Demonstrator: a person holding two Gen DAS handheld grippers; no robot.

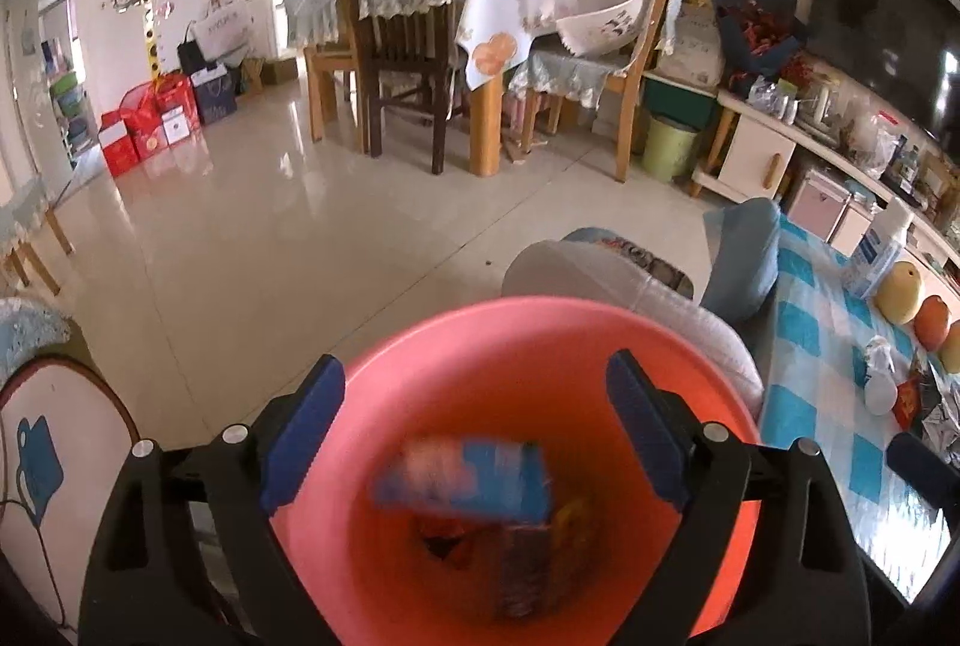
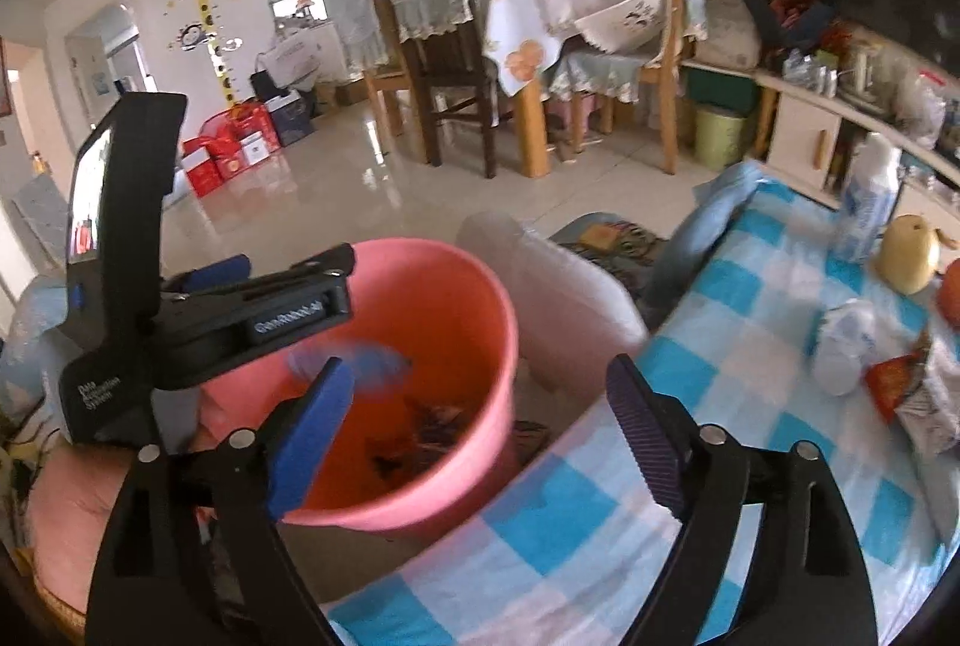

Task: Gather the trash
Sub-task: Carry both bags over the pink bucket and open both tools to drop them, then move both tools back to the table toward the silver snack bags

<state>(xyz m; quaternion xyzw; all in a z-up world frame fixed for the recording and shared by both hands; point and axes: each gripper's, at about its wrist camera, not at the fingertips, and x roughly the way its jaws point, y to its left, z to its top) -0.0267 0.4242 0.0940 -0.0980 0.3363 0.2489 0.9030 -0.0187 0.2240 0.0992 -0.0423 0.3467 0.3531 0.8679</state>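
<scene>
Pink plastic bucket [image 1: 540, 346] sits just beside the edge of the tabletop [image 2: 690, 340], which is covered in a blue-and-white checked cloth. Left tongs [image 1: 474, 430] hang directly above the bucket mouth, fingers spread wide, nothing between them. Below them a blue-and-white carton [image 1: 468, 478] appears motion-blurred inside the bucket opening, not touching either finger; the same blurred blue item [image 2: 378, 364] shows in the right wrist view, just beneath the left tongs' body [image 2: 198, 322]. Dark scraps and wrappers [image 2: 420, 436] lie at the bucket bottom. Right tongs [image 2: 480, 424] are also spread wide and empty, positioned over the tabletop edge next to the bucket rim. Remaining on the tabletop, far right side: a crumpled white plastic bottle [image 2: 843, 346], a red and silver wrapper [image 2: 918, 394] beside it, a yellow pear [image 2: 909, 256], an orange fruit [image 1: 931, 322] and a white-and-blue tissue pack [image 2: 867, 202] standing upright. A white cushion [image 2: 576, 310] lies between bucket and tabletop. Background: tiled floor [image 1: 288, 226], dining table with wooden chairs [image 1: 408, 46], green bin [image 1: 669, 148].
</scene>
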